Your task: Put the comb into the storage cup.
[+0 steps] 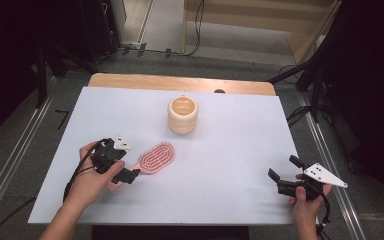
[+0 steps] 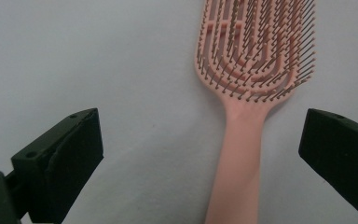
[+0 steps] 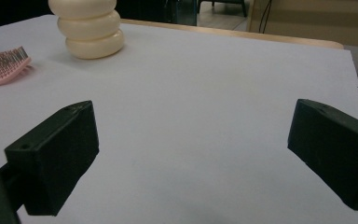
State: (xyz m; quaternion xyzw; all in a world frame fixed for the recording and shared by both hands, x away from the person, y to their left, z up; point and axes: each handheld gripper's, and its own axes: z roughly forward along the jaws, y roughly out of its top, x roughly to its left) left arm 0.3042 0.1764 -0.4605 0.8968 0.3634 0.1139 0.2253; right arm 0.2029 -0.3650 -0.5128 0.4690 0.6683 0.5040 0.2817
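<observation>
The pink hairbrush [image 1: 156,157] lies on the table [image 1: 230,150], its handle end hidden under the left gripper [image 1: 125,172], whose jaws straddle it open. At four o'clock, the right gripper [image 1: 282,175] hangs open, empty.

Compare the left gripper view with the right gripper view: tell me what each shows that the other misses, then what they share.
Left gripper view alone: the pink plastic hairbrush's handle, lying between the left gripper and its open fingers.

Right gripper view alone: the cream ribbed ring-stacked cup, the table's wooden far edge, and the open right gripper over bare surface.

Both: the brush's bristled head and the pale table cover.
</observation>
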